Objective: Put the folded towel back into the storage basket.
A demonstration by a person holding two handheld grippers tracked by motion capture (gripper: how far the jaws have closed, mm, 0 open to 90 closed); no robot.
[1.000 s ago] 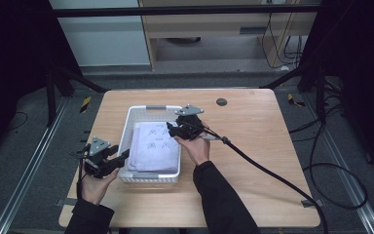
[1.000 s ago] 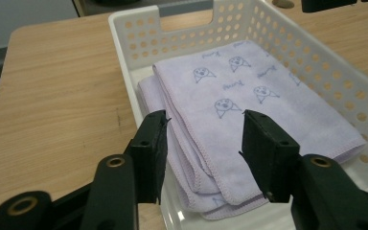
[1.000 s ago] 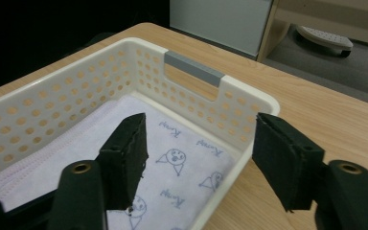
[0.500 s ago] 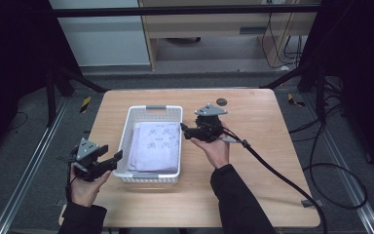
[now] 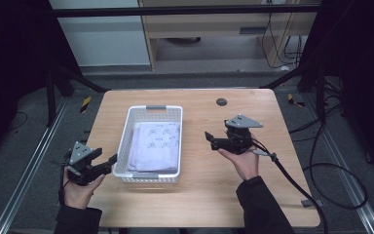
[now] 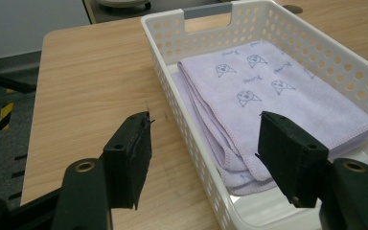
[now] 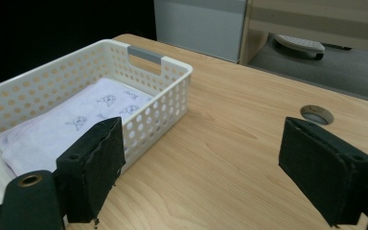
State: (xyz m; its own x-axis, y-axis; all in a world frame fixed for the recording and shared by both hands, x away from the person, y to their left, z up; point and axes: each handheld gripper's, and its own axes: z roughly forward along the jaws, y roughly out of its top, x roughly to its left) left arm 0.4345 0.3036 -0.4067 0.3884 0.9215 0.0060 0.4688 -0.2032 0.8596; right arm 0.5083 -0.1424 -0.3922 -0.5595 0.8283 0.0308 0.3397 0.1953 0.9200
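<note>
Left of centre on the counter (image 5: pixel 253 195), the towel (image 5: pixel 155 146) lies folded in the basket (image 5: pixel 126 141), long axis up-frame; both hand-held grippers, left (image 5: pixel 111 161) nearer, right (image 5: pixel 209 139), have just been opening, empty.

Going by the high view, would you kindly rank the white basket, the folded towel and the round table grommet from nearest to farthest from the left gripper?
1. White basket, just right of the left gripper.
2. Folded lilac towel, inside the basket.
3. Round grommet, far table edge.
</note>
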